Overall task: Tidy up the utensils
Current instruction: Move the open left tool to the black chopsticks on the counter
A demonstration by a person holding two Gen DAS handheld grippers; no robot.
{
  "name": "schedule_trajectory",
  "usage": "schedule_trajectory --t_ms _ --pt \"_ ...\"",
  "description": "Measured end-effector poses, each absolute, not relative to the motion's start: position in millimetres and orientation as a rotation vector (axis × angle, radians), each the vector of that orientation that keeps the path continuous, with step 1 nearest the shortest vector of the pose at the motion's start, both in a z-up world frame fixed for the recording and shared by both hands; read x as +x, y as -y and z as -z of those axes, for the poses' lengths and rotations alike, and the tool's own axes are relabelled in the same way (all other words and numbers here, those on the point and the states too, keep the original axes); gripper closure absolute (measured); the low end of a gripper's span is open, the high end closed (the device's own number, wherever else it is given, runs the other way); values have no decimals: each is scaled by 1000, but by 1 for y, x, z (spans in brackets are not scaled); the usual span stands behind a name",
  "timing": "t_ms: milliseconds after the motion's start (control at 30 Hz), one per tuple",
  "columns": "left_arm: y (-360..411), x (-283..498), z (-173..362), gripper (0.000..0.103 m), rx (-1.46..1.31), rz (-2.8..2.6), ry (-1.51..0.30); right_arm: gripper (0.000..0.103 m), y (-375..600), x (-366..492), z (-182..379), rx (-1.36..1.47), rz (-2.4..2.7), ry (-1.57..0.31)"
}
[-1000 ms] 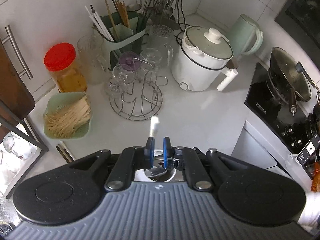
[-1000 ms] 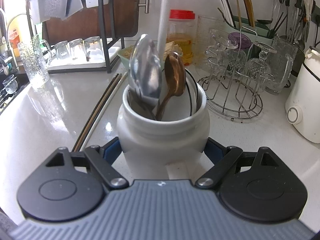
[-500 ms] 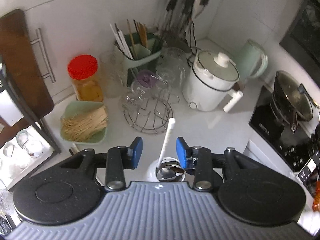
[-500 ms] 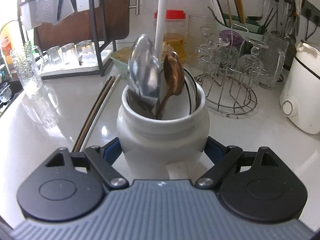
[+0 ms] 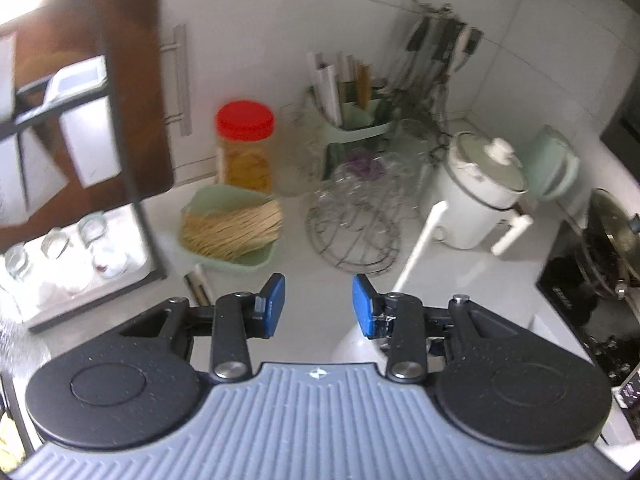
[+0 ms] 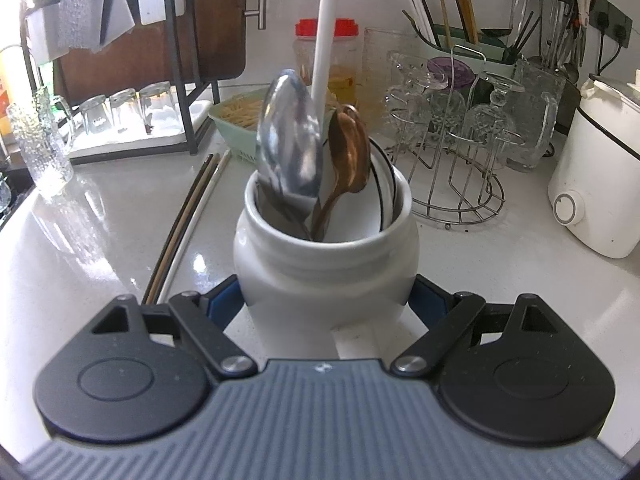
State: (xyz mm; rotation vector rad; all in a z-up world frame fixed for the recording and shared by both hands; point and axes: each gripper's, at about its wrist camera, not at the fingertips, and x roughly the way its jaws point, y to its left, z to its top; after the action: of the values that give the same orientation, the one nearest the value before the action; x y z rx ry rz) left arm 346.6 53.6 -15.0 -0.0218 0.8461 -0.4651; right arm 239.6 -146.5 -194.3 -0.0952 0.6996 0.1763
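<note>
A white ceramic jar (image 6: 326, 256) stands on the white counter, and my right gripper (image 6: 326, 300) is shut on its lower body, blue pads pressed to both sides. In the jar are a steel spoon (image 6: 290, 140), a copper spoon (image 6: 350, 152), a black-rimmed white ladle (image 6: 380, 196) and a long white handle (image 6: 326, 32). In the left wrist view that white handle (image 5: 420, 248) slants up to the right of my left gripper (image 5: 318, 296), which is open and holds nothing. Loose chopsticks (image 6: 188, 212) lie on the counter left of the jar.
A green basket of pale sticks (image 5: 228, 232), a red-lidded jar (image 5: 245, 144) and a green chopstick holder (image 5: 356, 120) stand behind. A wire glass rack (image 6: 452, 152) and a white cooker (image 6: 600, 184) are to the right, a black shelf with glasses (image 6: 120, 112) to the left, a stove (image 5: 592, 272) at far right.
My left gripper let go of the white-handled utensil, opened, and moved back and to the left of the jar. The utensil now stands in the jar. The right gripper kept its hold.
</note>
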Motion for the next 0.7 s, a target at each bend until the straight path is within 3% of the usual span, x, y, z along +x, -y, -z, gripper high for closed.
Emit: schedule_trajectory --t_ms 467,700 --pt "-110 359 142 61 -295 325 -964 13 148 243 193 -101 -192 -721" --pt "-114 364 201 63 -301 247 -997 13 147 246 191 -108 -193 -747"
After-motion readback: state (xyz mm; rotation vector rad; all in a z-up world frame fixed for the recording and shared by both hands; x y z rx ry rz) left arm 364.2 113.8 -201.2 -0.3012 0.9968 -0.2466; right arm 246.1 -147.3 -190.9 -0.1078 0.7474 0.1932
